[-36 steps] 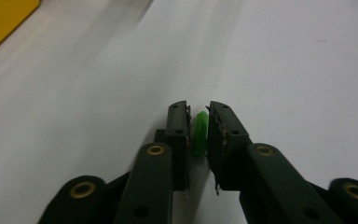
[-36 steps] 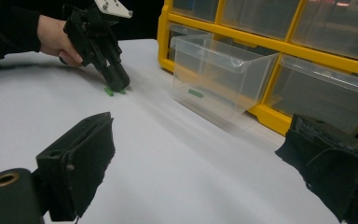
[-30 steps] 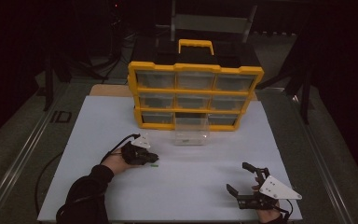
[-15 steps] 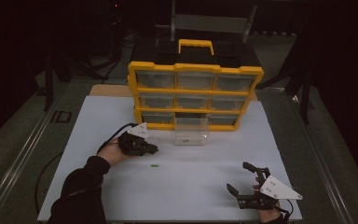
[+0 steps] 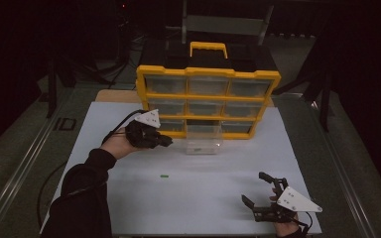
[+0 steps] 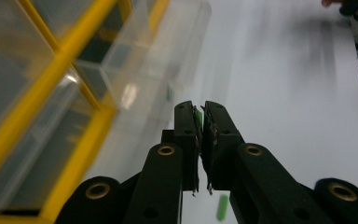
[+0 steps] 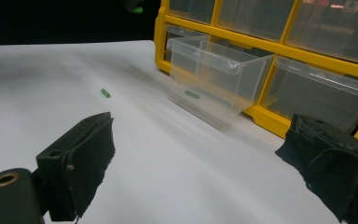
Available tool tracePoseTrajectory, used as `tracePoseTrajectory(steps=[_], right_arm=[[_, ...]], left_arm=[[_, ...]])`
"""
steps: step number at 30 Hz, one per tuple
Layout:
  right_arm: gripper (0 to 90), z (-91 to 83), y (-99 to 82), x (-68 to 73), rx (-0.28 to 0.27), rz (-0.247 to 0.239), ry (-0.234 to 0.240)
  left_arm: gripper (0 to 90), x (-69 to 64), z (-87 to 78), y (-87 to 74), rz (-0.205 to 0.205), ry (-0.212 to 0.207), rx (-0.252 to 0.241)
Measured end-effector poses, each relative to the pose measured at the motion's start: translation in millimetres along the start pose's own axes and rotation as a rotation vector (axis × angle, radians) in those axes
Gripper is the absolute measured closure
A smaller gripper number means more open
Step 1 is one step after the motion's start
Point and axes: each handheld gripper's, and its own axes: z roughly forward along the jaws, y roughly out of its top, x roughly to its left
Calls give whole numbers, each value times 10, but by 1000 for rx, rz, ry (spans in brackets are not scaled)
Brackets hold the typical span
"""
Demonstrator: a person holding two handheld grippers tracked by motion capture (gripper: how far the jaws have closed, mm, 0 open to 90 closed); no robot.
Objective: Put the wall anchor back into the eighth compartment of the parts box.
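Dim room, matte white tabletop (image 5: 198, 198). Yellow-framed organiser (image 5: 208, 101) with clear plastic drawers at the far edge; one clear drawer (image 5: 202, 145) pulled out onto the table, a green piece (image 7: 192, 94) inside. Left gripper (image 5: 164, 141) closed, a thin green sliver (image 6: 198, 116) pinched between its black pads; raised and nearer the drawer than a second ago. Another green piece (image 5: 164, 175) lies loose mid-table. Right gripper (image 5: 259, 191) wide open, empty, unmoved.

Small green piece (image 6: 197, 115) pinched upright, above white table, near clear drawer (image 5: 202, 139).
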Motion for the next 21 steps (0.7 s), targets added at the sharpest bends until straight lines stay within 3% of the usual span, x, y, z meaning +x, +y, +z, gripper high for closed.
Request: tracePoseTrajectory(steps=[7, 15, 21], right_arm=[[81, -2, 2, -2, -1, 0, 0], [81, 2, 3, 2, 2, -3, 2], [81, 2, -2, -2, 0, 2, 1]], left_arm=[[837, -5, -59, 250, 38, 7, -22], [837, -21, -37, 505, 54, 8, -60], [837, 21, 9, 661, 40, 16, -79]])
